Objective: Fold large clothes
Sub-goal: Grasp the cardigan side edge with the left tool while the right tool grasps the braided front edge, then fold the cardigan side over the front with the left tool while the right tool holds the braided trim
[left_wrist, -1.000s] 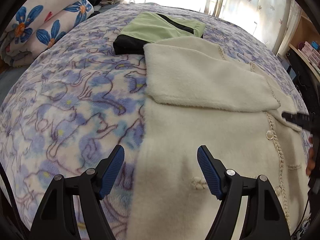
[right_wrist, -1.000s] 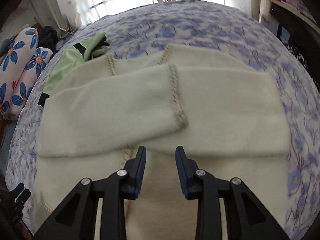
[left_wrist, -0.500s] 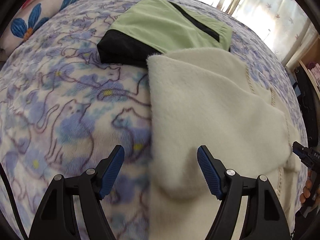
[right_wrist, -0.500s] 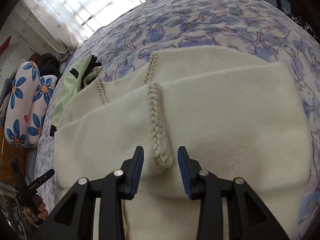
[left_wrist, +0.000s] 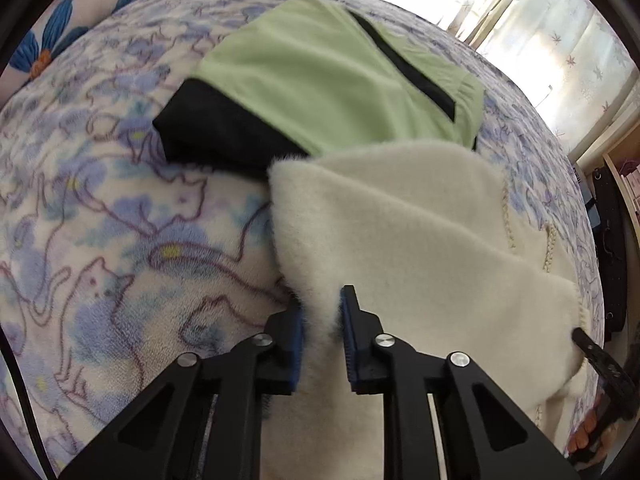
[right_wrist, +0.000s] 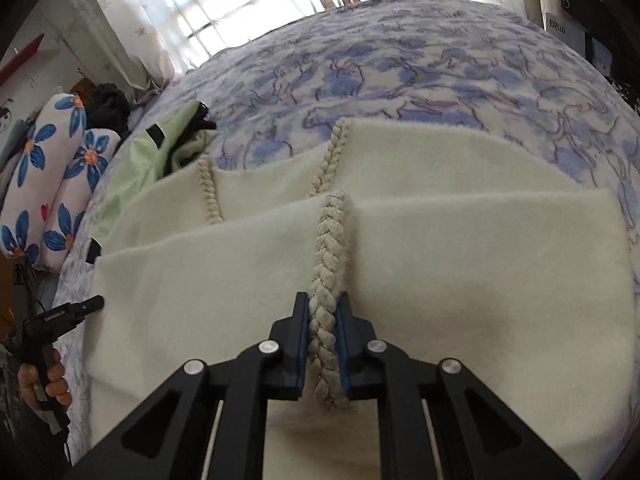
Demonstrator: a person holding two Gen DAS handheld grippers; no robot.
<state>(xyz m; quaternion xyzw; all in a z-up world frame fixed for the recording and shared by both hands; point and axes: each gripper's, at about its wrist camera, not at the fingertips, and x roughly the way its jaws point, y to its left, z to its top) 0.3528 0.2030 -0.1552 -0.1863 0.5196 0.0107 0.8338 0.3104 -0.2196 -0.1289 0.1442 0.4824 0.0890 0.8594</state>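
The right gripper [right_wrist: 323, 332] was pinched on the braided trim [right_wrist: 329, 264] of the cream fleece cardigan [right_wrist: 460, 264]; the left gripper [left_wrist: 320, 332] had closed on the cardigan's folded edge at lower centre. The thick pile could probably slip from either narrow bite and spoil the fold. The cardigan spread up and rightward from both tools across the cat-print blanket [left_wrist: 100, 240], its far corner touching a folded green garment [left_wrist: 320, 80] at upper centre.
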